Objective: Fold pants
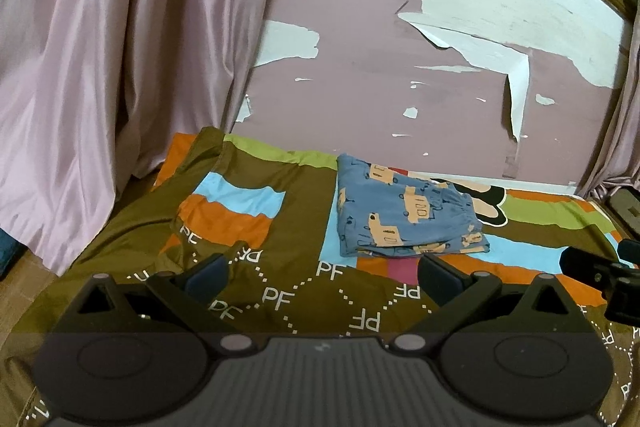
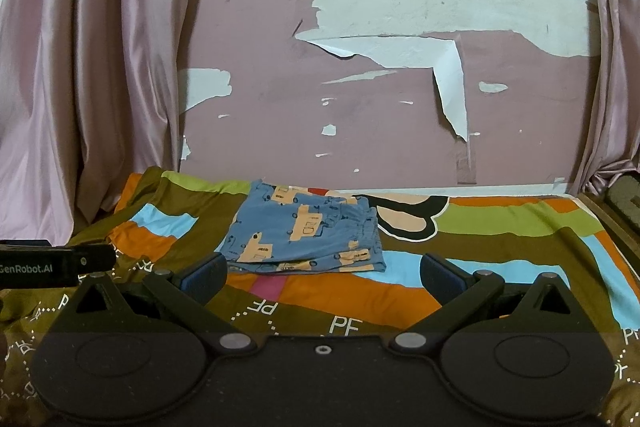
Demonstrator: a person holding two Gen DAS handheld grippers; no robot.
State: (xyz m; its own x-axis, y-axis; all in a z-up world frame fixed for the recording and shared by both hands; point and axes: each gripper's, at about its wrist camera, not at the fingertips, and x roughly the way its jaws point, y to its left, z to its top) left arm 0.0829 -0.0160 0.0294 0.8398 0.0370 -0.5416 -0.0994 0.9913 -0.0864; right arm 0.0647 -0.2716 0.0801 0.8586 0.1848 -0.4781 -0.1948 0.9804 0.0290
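The blue pants (image 1: pixel 404 213) with a peach vehicle print lie folded into a compact rectangle on the patterned bedspread (image 1: pixel 304 219). In the right wrist view the same pants (image 2: pixel 308 235) rest just beyond my fingers. My left gripper (image 1: pixel 324 273) is open, held back from the pants' near edge, with nothing between its fingers. My right gripper (image 2: pixel 324 273) is open too, hovering short of the folded bundle and empty. Each gripper's body shows at the edge of the other's view.
The bed is covered by a brown, orange, blue and green bedspread (image 2: pixel 500 227). A pink wall (image 2: pixel 380 99) with peeling paint rises behind it. Pink curtains (image 1: pixel 120 67) hang at the left, and more curtain (image 2: pixel 616 47) at the right. A wooden bed frame edge (image 2: pixel 612 223) runs along the right.
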